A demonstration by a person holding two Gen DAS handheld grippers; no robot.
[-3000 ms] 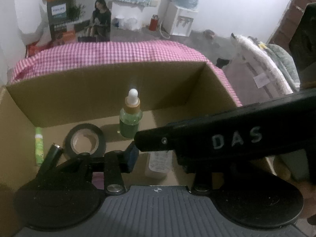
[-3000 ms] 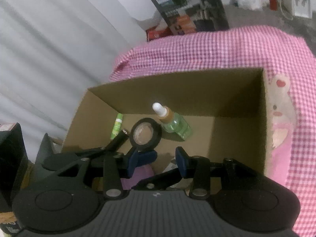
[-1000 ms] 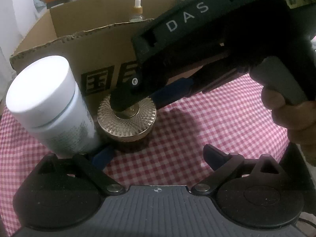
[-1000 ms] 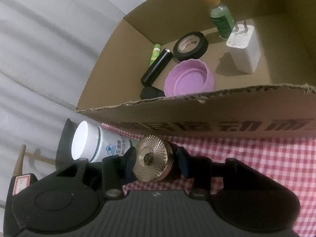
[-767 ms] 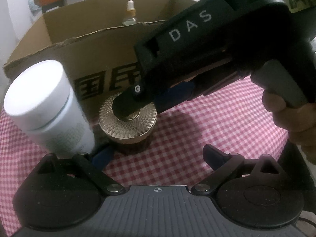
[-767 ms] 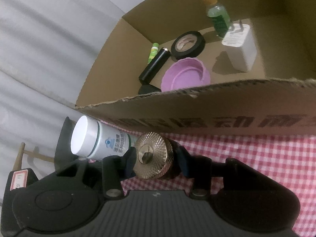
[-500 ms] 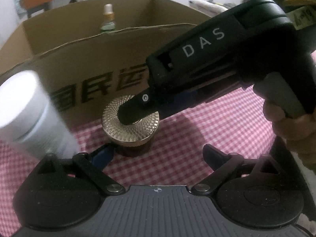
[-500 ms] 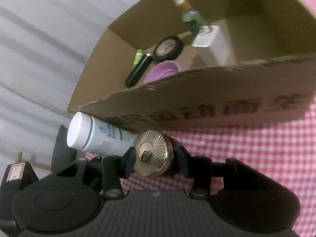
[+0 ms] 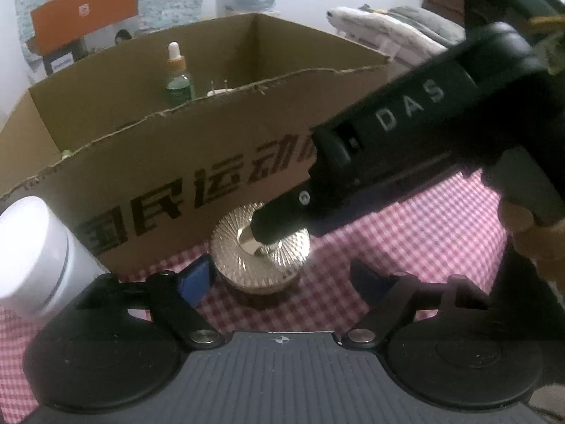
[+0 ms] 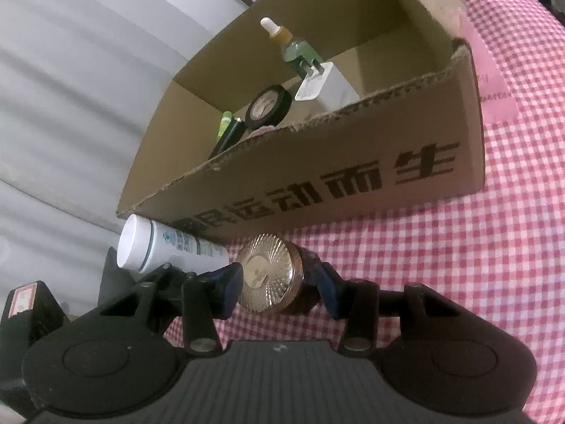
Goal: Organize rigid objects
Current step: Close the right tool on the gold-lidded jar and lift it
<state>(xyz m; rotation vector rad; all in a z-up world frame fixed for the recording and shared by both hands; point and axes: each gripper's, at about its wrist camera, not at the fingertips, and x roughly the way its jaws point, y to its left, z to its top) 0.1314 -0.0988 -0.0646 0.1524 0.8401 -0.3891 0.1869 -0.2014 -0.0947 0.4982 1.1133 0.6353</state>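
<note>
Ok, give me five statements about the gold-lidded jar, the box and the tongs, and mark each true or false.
1. The right tongs are shut on the gold-lidded jar. True.
2. The jar is inside the cardboard box. False: it is outside, in front of the box.
3. The left tongs are open. True.
4. The dropper bottle lies on the checked cloth. False: it stands in the box.
5. The white bottle is outside the box. True.

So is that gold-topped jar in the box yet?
Out. The gold-topped jar sits on the checked cloth before the box, between the right tongs.
</note>
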